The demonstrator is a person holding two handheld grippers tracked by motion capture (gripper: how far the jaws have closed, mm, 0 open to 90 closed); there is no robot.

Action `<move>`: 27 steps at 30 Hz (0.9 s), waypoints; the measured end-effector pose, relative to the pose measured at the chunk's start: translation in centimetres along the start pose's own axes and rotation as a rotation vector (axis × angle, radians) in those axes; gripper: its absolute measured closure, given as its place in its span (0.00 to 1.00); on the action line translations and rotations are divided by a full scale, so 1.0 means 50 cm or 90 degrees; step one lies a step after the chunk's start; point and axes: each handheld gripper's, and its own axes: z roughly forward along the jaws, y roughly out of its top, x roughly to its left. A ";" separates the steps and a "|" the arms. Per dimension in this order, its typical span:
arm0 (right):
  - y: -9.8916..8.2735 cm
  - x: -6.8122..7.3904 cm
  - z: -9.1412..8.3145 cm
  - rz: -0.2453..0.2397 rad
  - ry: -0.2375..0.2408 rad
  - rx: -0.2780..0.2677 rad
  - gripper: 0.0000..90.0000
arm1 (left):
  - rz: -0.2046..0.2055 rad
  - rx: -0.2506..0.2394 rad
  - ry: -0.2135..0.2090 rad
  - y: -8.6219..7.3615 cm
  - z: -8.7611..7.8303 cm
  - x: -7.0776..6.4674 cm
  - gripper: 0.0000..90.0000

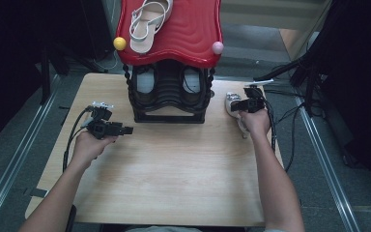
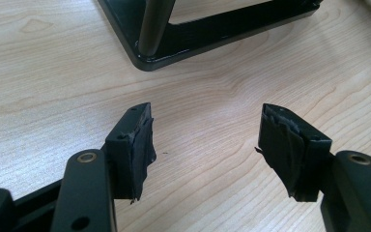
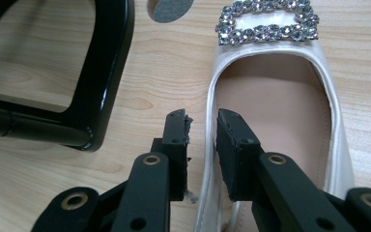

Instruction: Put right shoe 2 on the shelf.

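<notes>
A: Item one?
B: White shoe (image 3: 275, 111), satin-look, with a rhinestone buckle (image 3: 267, 21) at the toe and a beige lining. It lies flat on the wooden table (image 1: 174, 169), at the right side, just right of the black rack (image 1: 169, 96).

A: Contact?
B: Right gripper (image 3: 203, 130). Its jaws stand narrow, one either side of the shoe's side wall, one outside and one inside the opening. A thin gap shows at each pad, so the wall sits between them without being pressed.

A: Seen from above?
B: In the high view the right gripper (image 1: 249, 103) sits over the shoe (image 1: 231, 102), the hand covering the heel end.

A: Item two?
B: Left gripper (image 2: 205, 145). Jaws wide apart, bare table between them, pads wrapped in worn black tape. In the high view it (image 1: 125, 129) rests near the rack's left front corner, well apart from the shoe.

A: Surroundings?
B: The rack's black base bar (image 2: 212, 34) lies on the table just beyond the left jaws. A red tray top (image 1: 193, 34) crowns the rack at the far side, carrying a white strappy sandal (image 1: 147, 24). A yellow ball (image 1: 120, 43) and a pink ball (image 1: 218, 47) mark its near corners. Dark shoes (image 1: 145, 82) sit on the shelf under the tray.
</notes>
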 end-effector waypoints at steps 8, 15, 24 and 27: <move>-0.002 -0.005 0.017 0.001 -0.015 0.018 0.88 | 0.002 0.000 0.002 -0.001 0.000 0.001 0.42; -0.006 -0.008 0.031 -0.013 -0.041 0.038 0.91 | 0.002 0.002 0.000 -0.001 0.001 -0.001 0.42; -0.001 -0.014 0.026 0.011 -0.042 0.039 0.99 | 0.002 0.002 0.001 -0.001 0.001 0.000 0.42; 0.001 -0.023 0.012 0.030 -0.028 0.020 0.99 | 0.001 0.002 0.002 -0.001 0.002 0.000 0.42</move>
